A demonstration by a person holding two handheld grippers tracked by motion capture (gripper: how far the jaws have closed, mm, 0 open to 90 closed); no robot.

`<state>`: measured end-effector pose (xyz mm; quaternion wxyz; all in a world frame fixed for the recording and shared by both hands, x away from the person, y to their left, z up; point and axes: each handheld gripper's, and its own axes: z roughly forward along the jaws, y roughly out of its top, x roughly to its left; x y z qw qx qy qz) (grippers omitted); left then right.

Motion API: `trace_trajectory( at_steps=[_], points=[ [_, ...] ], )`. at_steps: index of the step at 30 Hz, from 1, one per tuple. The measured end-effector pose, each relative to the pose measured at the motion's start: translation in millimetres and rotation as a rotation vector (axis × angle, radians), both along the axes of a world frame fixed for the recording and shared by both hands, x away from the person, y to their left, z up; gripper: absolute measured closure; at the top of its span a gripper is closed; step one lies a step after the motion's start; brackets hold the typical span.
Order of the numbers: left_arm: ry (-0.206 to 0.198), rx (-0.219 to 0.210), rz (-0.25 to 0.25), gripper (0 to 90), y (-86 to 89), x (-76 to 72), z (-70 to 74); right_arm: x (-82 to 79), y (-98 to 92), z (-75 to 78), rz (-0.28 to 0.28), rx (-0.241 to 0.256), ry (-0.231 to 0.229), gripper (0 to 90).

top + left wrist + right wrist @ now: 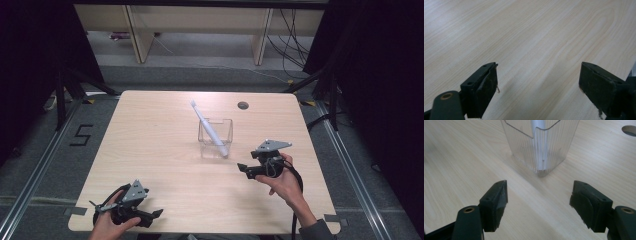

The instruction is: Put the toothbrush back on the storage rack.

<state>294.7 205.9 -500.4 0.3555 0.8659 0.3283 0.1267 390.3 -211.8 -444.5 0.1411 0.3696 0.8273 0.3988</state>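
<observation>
While the clear ribbed plastic cup (215,136) stands mid-table with a white toothbrush (207,127) leaning inside, the right gripper (243,168) waits near it, jaws wide and empty; the left gripper (157,214) gapes wide over the pale wooden table (150,145).

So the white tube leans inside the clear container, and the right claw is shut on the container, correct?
Not quite. The white tube does lean inside the clear container, but the right claw is open and short of it, touching nothing, as the right gripper view shows.
</observation>
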Motion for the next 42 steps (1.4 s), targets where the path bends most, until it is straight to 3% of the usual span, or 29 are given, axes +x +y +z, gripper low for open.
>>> trace_trajectory(
  at_steps=[6,7,10,14,15,16,17,19,20,24,25,26,28,29,31,32,35,37,38,39,40,42],
  points=[
    [0.002,-0.004,-0.003,15.0,0.1,-0.3,0.3,-6.9,0.0,-7.1,-0.008,0.006,0.029,29.7],
    [0.0,0.004,0.001,15.0,0.3,0.0,0.1,-6.5,-1.0,-8.9,0.006,0.001,0.011,29.5],
    [0.001,0.0,0.001,15.0,-0.1,-0.3,-0.3,-11.7,-1.6,-11.8,-0.017,0.011,0.05,29.0],
    [0.0,0.002,0.002,15.0,-0.3,0.4,0.0,-13.5,-6.9,-17.5,-0.013,0.015,0.034,28.5],
    [0.001,0.004,0.002,15.0,-0.4,0.5,-0.2,-15.8,-6.6,-18.1,-0.027,0.029,0.062,28.3],
    [0.002,0.004,0.004,15.0,-0.6,0.3,-0.5,-14.8,-9.0,-20.4,-0.004,0.016,0.034,28.0],
    [0.001,0.01,-0.002,15.0,-0.4,-0.2,-0.2,-17.8,-8.0,-21.2,-0.027,0.031,0.064,28.0],
    [0.001,-0.002,0.002,15.0,-0.8,-0.7,-0.3,-17.5,-10.3,-24.3,0.004,0.019,0.042,27.9],
    [-0.001,0.003,-0.001,15.0,-0.5,-0.3,-0.2,-21.2,-9.5,-25.1,-0.019,0.03,0.069,27.7],
    [0.0,0.004,0.0,15.0,-0.3,-0.3,-0.3,-23.8,-12.0,-27.6,0.004,0.011,0.043,27.3],
    [0.0,0.004,0.0,15.0,-0.3,-0.3,-0.3,-26.2,-11.1,-28.1,-0.007,0.028,0.065,27.3],
    [-0.001,0.004,0.0,15.0,-0.4,-0.3,-0.2,-25.3,-12.6,-29.0,0.006,0.019,0.041,27.3],
    [-0.001,0.003,0.001,15.0,-0.4,-0.2,-0.2,-26.5,-13.0,-31.0,0.011,0.019,0.039,27.1],
    [-0.001,0.005,0.001,15.0,-0.3,-0.2,-0.3,-30.0,-12.0,-31.3,-0.011,0.027,0.07,27.0],
    [-0.001,0.009,-0.001,15.0,0.2,0.0,-0.4,-29.6,-14.1,-33.5,0.016,0.017,0.051,26.9],
    [0.0,0.008,0.001,15.0,0.2,0.1,-0.6,-31.8,-14.2,-33.9,0.002,0.025,0.073,26.9],
    [0.0,0.003,0.002,15.0,-0.1,-1.2,-0.8,-32.6,-17.6,-36.6,0.015,0.016,0.053,26.9],
    [-0.002,0.006,0.002,15.0,0.3,-0.5,-0.1,-36.5,-17.2,-38.3,-0.016,0.024,0.086,26.9],
    [-0.002,0.006,0.002,15.0,0.2,-0.4,-0.1,-35.0,-19.2,-39.7,0.014,0.012,0.064,26.9],
    [-0.001,0.005,0.001,15.0,0.1,-0.7,-0.4,-38.1,-18.1,-39.8,-0.012,0.022,0.093,26.9],
    [0.0,0.005,0.002,15.0,0.1,-0.8,-0.7,-36.8,-19.8,-41.0,0.011,0.01,0.064,26.9],
    [0.001,0.006,0.004,15.0,0.3,-0.6,-1.0,-39.0,-19.8,-41.6,0.003,0.021,0.085,26.9]
  ],
)
